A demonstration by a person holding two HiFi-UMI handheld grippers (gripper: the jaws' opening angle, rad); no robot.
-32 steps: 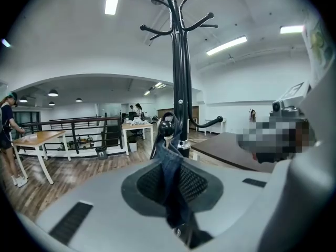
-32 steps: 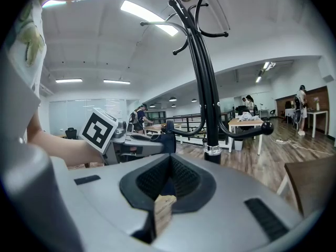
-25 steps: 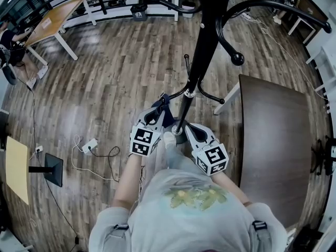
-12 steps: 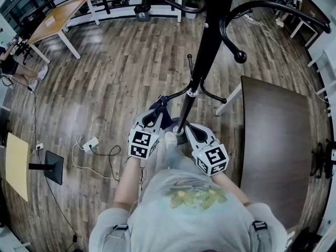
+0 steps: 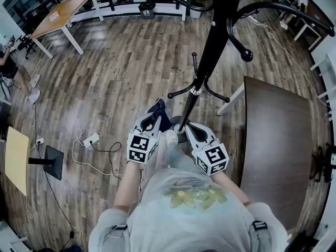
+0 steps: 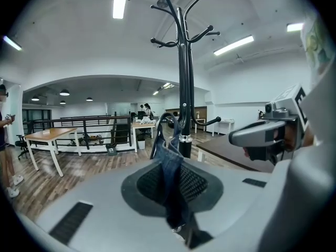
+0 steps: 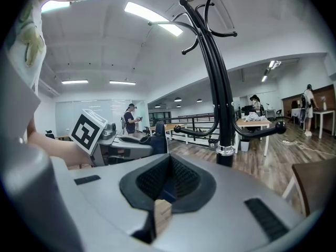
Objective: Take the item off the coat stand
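Observation:
The black coat stand (image 5: 210, 46) rises straight in front of me, its low hooks (image 5: 197, 91) spreading just above my hands. A blue denim item (image 5: 157, 110) hangs by its strap beside the tip of the low left hook; I cannot tell whether they touch. My left gripper (image 5: 155, 118) is shut on that strap, and in the left gripper view the denim (image 6: 170, 167) runs down between the dark pads (image 6: 197, 185). On the other side of the pole base, my right gripper (image 5: 188, 129) stays close to it, shut, with nothing between its pads (image 7: 184, 180).
A dark brown table (image 5: 278, 135) stands close on the right of the stand. A power strip (image 5: 90, 140) with loose cables lies on the wooden floor to the left, near a black screen on a foot (image 5: 52, 167). A wooden table (image 5: 58, 17) and railings stand at the back.
My left gripper has drawn left and back from the pole with the denim item. The item's top was over the low left hook's tip; now it sits beside it.

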